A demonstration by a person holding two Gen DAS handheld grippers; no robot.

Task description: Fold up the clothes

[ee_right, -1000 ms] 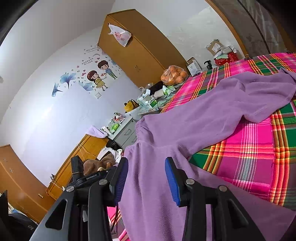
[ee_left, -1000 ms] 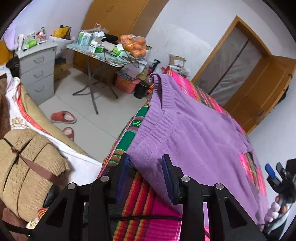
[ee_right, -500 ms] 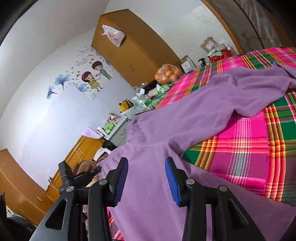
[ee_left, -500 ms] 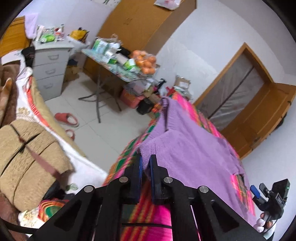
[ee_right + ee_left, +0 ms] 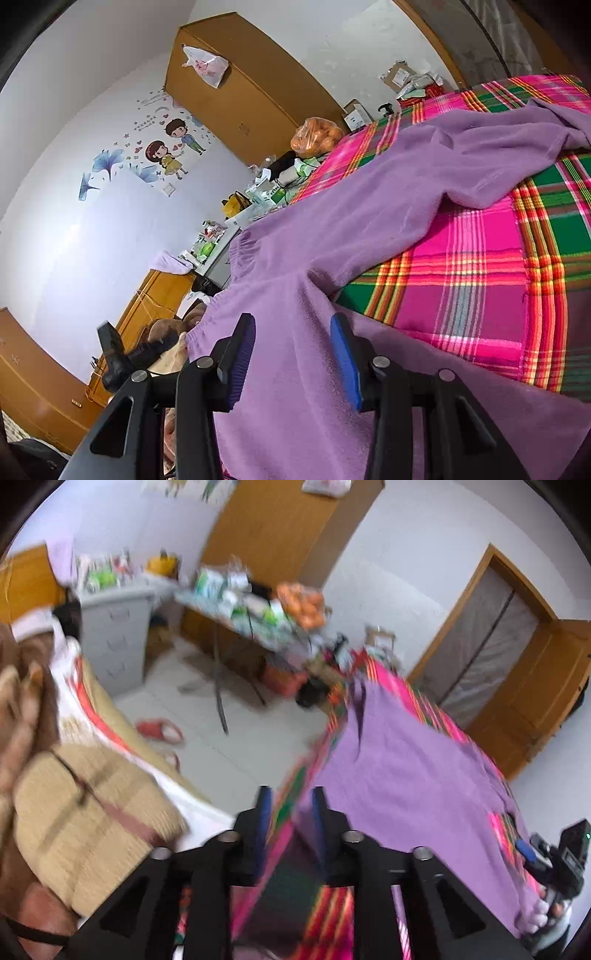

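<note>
Reopened just now, left claw [image 5: 289, 812] straddles purple sweater's [image 5: 406, 775] corner.

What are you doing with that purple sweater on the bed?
A person is folding a purple sweater that lies spread on a plaid blanket, with a gripper in each hand. The left gripper is at the sweater's corner by the blanket's edge; its jaws have just been opening, and nothing seems pinched between them. The right gripper hovers open over another part of the sweater. No fold is made yet.
</note>
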